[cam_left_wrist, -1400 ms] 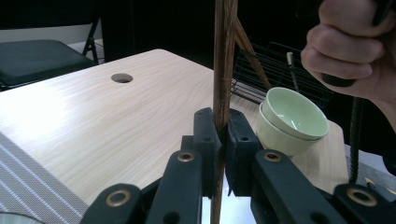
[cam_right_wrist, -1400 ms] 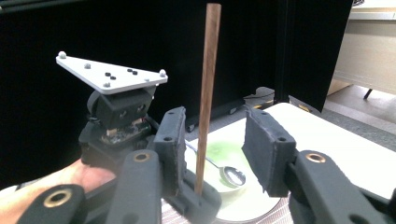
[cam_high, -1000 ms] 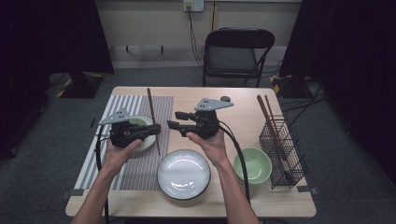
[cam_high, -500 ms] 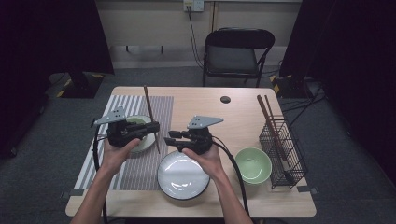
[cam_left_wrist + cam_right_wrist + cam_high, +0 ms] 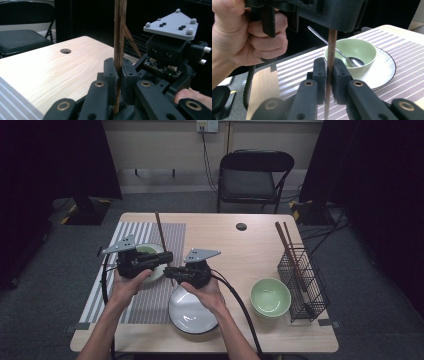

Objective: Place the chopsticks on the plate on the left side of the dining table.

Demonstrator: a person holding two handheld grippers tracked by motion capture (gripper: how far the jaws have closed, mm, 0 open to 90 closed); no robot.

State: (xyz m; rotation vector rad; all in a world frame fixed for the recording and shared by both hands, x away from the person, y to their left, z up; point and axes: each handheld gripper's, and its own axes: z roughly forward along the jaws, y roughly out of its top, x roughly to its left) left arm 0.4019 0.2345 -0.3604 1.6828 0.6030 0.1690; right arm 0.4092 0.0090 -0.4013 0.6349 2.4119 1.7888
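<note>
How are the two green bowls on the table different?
The green bowl on the striped mat sits on a white plate and has a spoon in it. The green bowl near the wire basket sits straight on the wooden table and looks empty. Both are pale green and upright.

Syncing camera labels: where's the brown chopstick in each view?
High view: chopstick left of centre, slanting over the far part of the striped mat.
Left gripper view: chopstick upright at centre, clamped in the left tongs; striped mat at bottom left.
Right gripper view: chopstick upright at centre, clamped in the right tongs; striped mat behind.
Shared landmark: the striped mat.
</note>
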